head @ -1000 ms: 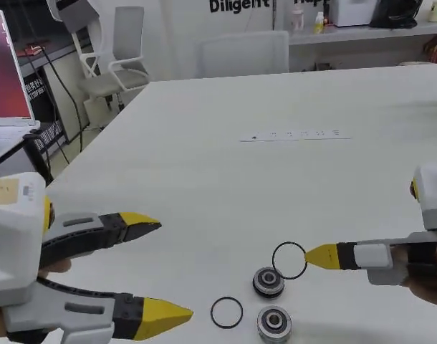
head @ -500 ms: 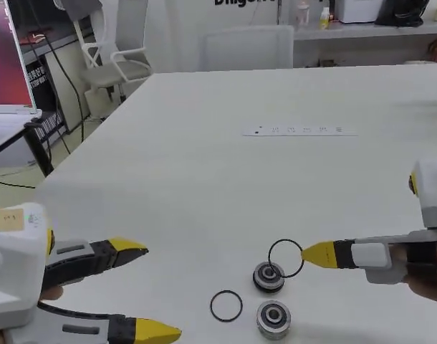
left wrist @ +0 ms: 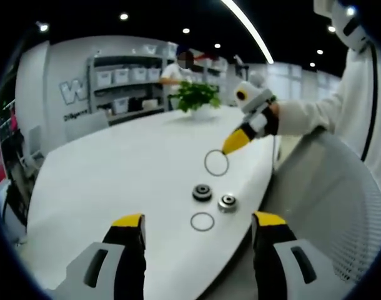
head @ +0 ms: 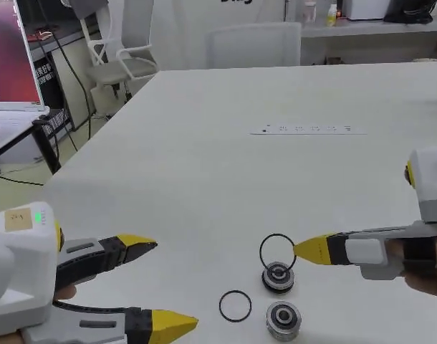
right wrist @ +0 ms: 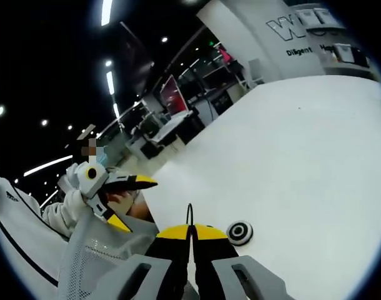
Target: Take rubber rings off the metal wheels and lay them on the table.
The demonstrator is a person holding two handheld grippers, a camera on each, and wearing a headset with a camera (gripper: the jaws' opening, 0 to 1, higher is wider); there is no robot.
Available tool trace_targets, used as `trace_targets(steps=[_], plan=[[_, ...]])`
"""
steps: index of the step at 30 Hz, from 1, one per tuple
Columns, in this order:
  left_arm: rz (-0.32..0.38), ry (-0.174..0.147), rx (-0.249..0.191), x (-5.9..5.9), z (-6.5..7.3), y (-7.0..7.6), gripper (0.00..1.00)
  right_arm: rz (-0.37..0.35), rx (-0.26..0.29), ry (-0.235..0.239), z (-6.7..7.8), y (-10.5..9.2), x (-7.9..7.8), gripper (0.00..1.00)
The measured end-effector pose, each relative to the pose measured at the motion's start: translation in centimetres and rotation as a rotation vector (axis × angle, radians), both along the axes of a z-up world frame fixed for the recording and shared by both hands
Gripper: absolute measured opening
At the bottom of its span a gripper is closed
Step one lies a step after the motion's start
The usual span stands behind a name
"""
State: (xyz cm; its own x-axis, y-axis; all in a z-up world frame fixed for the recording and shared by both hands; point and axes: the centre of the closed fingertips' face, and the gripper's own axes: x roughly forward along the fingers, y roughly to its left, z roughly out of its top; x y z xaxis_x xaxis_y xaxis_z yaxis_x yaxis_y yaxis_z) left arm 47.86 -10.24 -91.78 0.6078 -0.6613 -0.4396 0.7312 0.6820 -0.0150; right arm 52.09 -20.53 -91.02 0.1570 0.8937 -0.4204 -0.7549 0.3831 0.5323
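My right gripper point(head: 299, 249) comes in from the right, shut on a thin black rubber ring point(head: 278, 252) that it holds just beyond a metal wheel point(head: 279, 276). A second metal wheel point(head: 283, 317) lies nearer me. Beside it a loose rubber ring point(head: 235, 306) lies flat on the white table point(head: 226, 172). At the lower left my left gripper point(head: 165, 284) is open and holds nothing. Its own view has both wheels point(left wrist: 202, 193) point(left wrist: 227, 201), the loose ring point(left wrist: 202, 221) and the held ring point(left wrist: 216, 162). The right gripper view has the held ring edge-on point(right wrist: 190, 215) and one wheel point(right wrist: 239, 232).
A strip of small markings point(head: 306, 130) lies across the middle of the table. Office chairs point(head: 254, 43) stand at the far edge, and a monitor point(head: 11, 64) sits on a desk to the left. The table's near edge runs close below the wheels.
The right gripper has carried the held ring a little to the left, from beside the far wheel to just beyond it. The left gripper stays open. The head camera has shifted.
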Motion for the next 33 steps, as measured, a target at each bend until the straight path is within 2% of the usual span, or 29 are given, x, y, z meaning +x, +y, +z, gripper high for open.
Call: trace_targets(steps=[4,7,10,12,15,17,20,22,27,30,33], plan=[[-0.004,-0.008,0.014,0.0,0.0,0.1,0.71,0.050,-0.042,-0.039,-0.1,1.1,-0.5,0.00],[0.002,0.004,0.025,0.0,-0.3,0.3,0.71,0.068,-0.062,-0.049,-0.2,1.7,-0.8,0.00],[0.003,-0.008,0.018,0.0,-0.1,0.3,0.74,0.085,-0.055,-0.050,0.2,2.5,-0.9,0.00],[-0.001,-0.002,0.017,0.0,-0.2,0.2,0.74,0.093,-0.049,-0.058,0.7,3.4,-0.8,0.00],[0.006,-0.001,0.062,0.1,-0.6,0.7,0.73,0.087,-0.055,-0.059,1.2,4.8,-0.1,0.00],[0.009,-0.009,0.051,0.1,-0.4,0.7,0.74,0.093,-0.067,-0.063,1.1,5.5,0.1,0.00],[0.017,-0.002,0.034,0.1,-0.4,0.7,0.74,0.120,-0.072,-0.076,1.1,6.3,-0.2,0.00],[0.025,0.000,0.039,0.1,-0.5,0.9,0.74,0.137,-0.067,-0.067,0.7,6.8,-0.5,0.00],[0.024,0.008,0.054,0.0,-0.8,1.0,0.73,0.159,-0.095,-0.062,-1.2,6.8,-1.0,0.00],[0.025,0.012,0.055,0.0,-0.9,1.1,0.73,0.154,-0.093,-0.055,-2.0,6.6,-1.1,0.00],[0.024,0.021,0.047,-0.1,-1.0,1.0,0.73,0.137,-0.078,-0.024,-2.6,6.4,-1.0,0.00]])
